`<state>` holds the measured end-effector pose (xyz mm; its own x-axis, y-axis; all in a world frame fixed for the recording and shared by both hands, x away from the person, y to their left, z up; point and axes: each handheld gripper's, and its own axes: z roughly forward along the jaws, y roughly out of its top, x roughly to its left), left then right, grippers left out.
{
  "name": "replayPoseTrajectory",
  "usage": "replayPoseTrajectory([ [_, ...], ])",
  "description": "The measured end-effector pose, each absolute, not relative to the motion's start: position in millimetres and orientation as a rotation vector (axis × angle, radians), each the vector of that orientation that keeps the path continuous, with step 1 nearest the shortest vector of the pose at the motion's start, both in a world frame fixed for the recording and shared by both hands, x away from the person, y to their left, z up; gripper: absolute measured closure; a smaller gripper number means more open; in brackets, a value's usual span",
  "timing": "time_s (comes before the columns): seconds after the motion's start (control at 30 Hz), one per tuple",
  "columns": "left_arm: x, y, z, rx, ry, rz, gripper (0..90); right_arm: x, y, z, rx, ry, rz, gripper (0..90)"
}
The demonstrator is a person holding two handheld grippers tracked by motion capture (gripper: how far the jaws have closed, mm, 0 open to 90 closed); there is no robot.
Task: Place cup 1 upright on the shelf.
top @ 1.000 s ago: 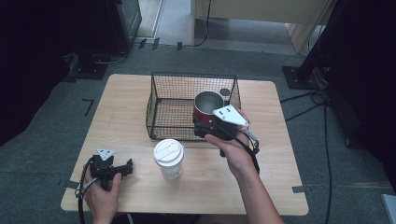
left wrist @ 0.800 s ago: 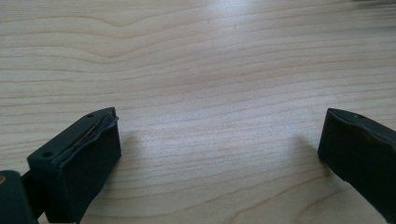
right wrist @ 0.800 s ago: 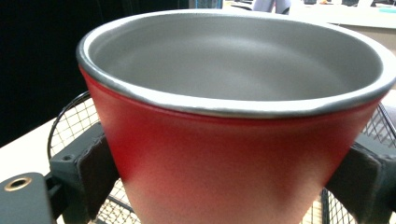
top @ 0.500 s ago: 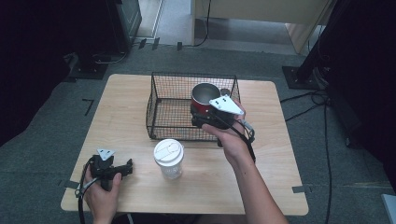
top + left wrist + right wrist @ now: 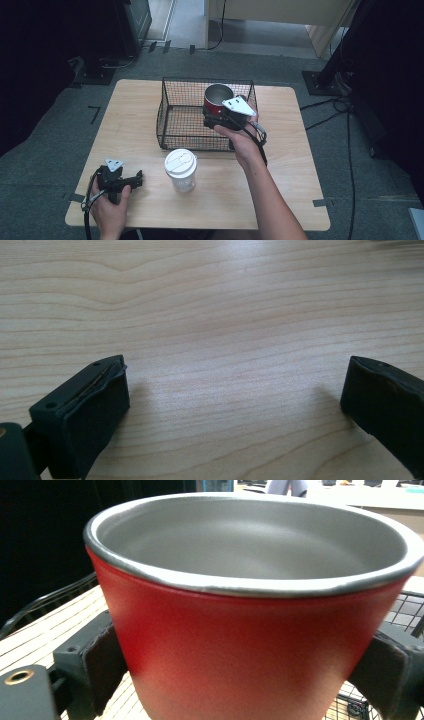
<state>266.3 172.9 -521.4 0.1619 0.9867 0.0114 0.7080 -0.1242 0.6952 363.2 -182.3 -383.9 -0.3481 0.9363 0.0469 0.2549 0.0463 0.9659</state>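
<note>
A red cup (image 5: 217, 98) with a grey metal inside hangs upright over the right part of a black wire basket (image 5: 165, 116). My right gripper (image 5: 214, 112) is shut on its lower wall, one jaw on each side. In the right gripper view the red cup (image 5: 250, 640) sits between the pads of the right gripper (image 5: 250, 680). My left gripper (image 5: 136, 179) rests on the wooden table (image 5: 135, 105) near its front left corner. In the left gripper view the left gripper (image 5: 235, 405) stands open over bare wood.
A clear cup with a white lid (image 5: 181, 169) stands on the table in front of the basket, between the two hands. Cables trail from both grippers. Dark stands and furniture ring the table on the grey floor.
My right hand has carried the red cup away from the person and slightly left, farther in over the basket. The left gripper has stayed in place.
</note>
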Motion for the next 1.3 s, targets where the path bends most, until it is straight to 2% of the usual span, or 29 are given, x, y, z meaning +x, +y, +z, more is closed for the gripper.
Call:
replayPoseTrajectory([
  [0.63, 266, 173, -521, 1.898, 1.602, 0.660, 0.0, 408, -187, -410, 1.294, 1.598, 1.276, 7.4],
  [1.3, 266, 173, -521, 1.901, 1.602, 0.660, 0.0, 437, -181, -430, 1.314, 1.574, 1.221, 7.3],
])
